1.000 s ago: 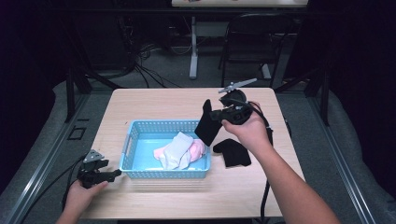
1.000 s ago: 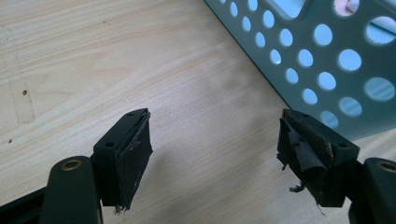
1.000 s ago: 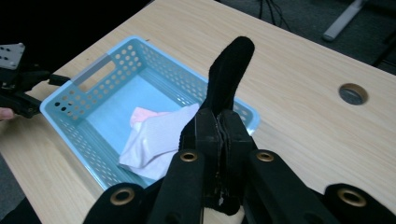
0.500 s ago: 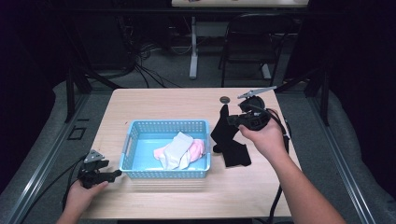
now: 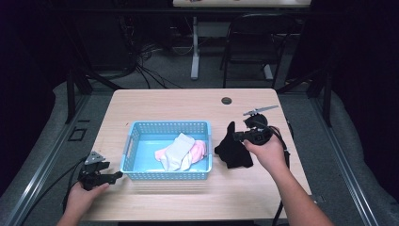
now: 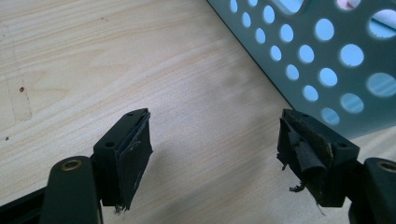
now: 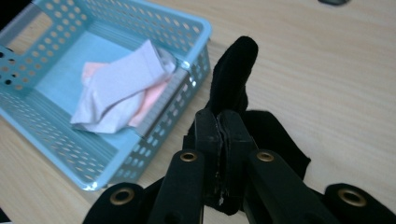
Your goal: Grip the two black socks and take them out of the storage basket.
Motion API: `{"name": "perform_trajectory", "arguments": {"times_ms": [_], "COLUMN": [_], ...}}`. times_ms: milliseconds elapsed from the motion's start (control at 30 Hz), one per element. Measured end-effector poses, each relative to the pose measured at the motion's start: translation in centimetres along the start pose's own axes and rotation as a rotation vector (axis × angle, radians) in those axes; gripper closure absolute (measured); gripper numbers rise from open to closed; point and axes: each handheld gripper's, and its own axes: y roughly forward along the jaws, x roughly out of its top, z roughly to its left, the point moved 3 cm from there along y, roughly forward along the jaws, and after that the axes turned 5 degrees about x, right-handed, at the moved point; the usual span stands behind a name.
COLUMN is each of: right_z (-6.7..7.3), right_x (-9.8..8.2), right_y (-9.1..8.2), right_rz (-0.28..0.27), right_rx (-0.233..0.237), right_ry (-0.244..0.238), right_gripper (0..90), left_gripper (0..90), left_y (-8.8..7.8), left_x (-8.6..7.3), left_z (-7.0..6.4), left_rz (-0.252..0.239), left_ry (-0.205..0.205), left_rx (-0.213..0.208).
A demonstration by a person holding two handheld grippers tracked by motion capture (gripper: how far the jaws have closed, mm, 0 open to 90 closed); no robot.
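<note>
The right gripper (image 7: pixel 219 140) is clamping its jaws tight on a black sock (image 5: pixel 233 150), which is sticking up past the fingertips while its lower part is draping onto the table (image 5: pixel 160 106) beneath them. The blue basket (image 5: pixel 136 136), already holding a white sock (image 5: pixel 178 148) and a pink one, is lying just beyond the fingertips, toward the left gripper (image 6: pixel 224 154), whose jaws are standing wide and empty.

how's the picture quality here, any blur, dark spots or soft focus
High view: table evenly lit, dark room behind it. Right gripper view: black sock sharp, basket slightly soft. Left gripper view: near fingers soft, wood grain crisp, faint shadow under the jaws.
</note>
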Motion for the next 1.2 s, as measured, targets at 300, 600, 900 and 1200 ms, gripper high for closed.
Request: {"name": "perform_trajectory", "arguments": {"times_ms": [300, 600, 900, 1200], "right_z": [-2.9, -4.9, -5.0, -4.4], "right_x": [-3.2, -5.0, -4.8, -4.4], "right_y": [2.0, 3.1, 2.7, 1.6], "right_rz": [0.017, 0.039, 0.002, -0.03], "right_rx": [-0.036, -0.07, -0.082, -0.117], "right_ry": [0.098, 0.151, 0.153, 0.122], "right_gripper": [87.2, 81.8, 61.1, 55.4], "left_gripper": [25.8, 25.8, 25.8, 25.8], "left_y": [0.1, 0.1, 0.1, 0.0], "left_x": [0.0, 0.0, 0.0, 0.0], "left_z": [0.0, -0.1, -0.1, -0.1], "left_rz": [0.004, 0.005, 0.005, 0.005], "left_ry": [0.005, 0.001, 0.003, 0.006], "left_rx": [0.001, 0.002, 0.001, 0.001]}}
